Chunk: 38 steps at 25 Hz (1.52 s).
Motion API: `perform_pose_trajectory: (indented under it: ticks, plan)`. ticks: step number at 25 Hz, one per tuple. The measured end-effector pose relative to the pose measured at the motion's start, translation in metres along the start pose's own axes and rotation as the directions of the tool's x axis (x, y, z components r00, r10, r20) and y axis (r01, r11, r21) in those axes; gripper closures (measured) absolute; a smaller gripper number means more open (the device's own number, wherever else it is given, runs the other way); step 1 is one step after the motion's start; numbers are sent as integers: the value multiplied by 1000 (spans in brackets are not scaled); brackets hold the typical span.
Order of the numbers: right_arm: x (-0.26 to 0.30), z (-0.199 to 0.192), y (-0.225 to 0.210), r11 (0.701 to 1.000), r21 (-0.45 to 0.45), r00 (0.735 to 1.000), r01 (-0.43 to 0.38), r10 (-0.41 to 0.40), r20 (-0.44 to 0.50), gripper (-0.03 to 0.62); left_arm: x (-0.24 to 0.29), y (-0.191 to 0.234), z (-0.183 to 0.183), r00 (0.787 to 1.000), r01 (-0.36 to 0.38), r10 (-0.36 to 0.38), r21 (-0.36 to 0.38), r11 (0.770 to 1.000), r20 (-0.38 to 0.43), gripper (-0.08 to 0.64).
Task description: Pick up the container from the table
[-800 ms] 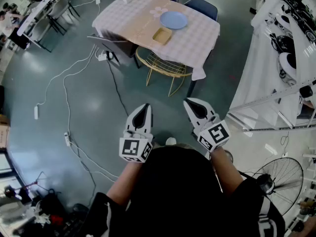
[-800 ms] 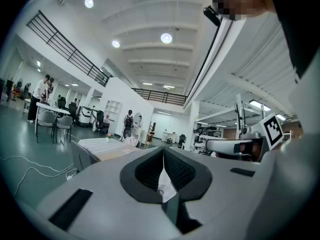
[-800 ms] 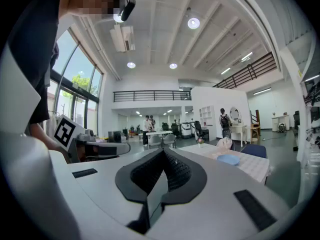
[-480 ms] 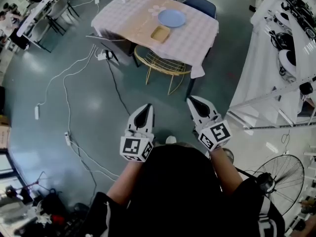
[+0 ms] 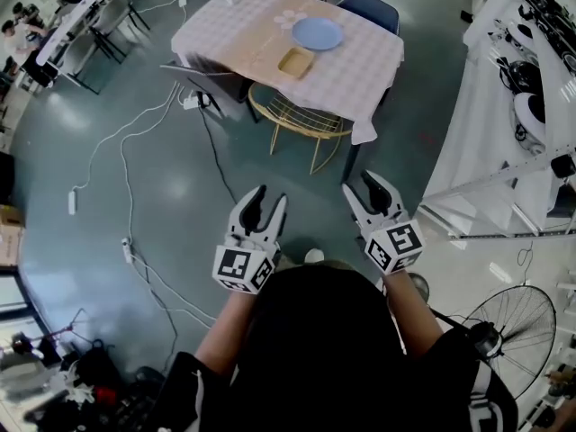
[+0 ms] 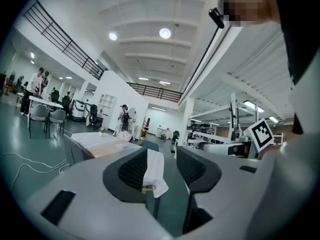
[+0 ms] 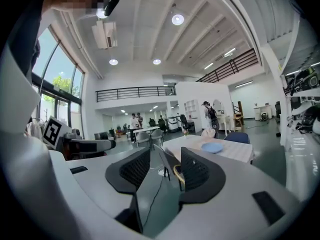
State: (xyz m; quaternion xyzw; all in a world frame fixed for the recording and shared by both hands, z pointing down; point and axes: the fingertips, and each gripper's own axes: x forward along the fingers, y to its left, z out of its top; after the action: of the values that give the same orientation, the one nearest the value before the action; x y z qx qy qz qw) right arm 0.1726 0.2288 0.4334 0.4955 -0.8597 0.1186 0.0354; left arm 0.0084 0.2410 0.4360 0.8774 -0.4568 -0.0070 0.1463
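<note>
A tan, shallow square container (image 5: 295,62) lies on a table (image 5: 360,75) with a pale checked cloth, far ahead of me, next to a blue plate (image 5: 318,33). My left gripper (image 5: 269,197) and right gripper (image 5: 363,184) are held side by side over the dark floor, well short of the table. Both are open with nothing between their jaws. In the left gripper view the left gripper (image 6: 161,166) frames the hanging corner of the cloth. In the right gripper view the right gripper (image 7: 165,169) points at the table (image 7: 230,153) and the plate (image 7: 212,147).
A yellow wire chair (image 5: 301,124) stands at the table's near side, a grey chair (image 5: 202,81) at its left and a blue chair (image 5: 369,12) behind. White cables (image 5: 126,196) trail over the floor at left. White shelving (image 5: 504,151) and a fan (image 5: 508,327) stand at right.
The jaws of both grippers have spread apart from a nearly closed stance. The hands have stayed at about the same place.
</note>
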Motion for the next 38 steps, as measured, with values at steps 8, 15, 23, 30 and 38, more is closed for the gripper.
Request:
perform_pose_trajectory:
  ticks: [8, 15, 23, 30, 38]
  plan:
    - [12, -21, -1, 998, 42, 998, -45, 47, -44, 433, -7, 17, -6, 997, -70, 70, -33, 997, 9, 397]
    - [58, -25, -3, 997, 56, 996, -54, 58, -66, 433, 12, 65, -5, 995, -98, 98, -42, 994, -10, 396]
    - [157, -9, -16, 998, 40, 993, -39, 43, -110, 433, 76, 149, 7, 998, -65, 63, -84, 994, -27, 396]
    - [258, 29, -34, 998, 52, 991, 36, -29, -128, 433, 133, 216, 12, 993, 3, -21, -151, 989, -120, 397]
    - [318, 24, -45, 989, 58, 973, 134, -120, -196, 433, 179, 280, 25, 981, 108, -127, -138, 985, -145, 397]
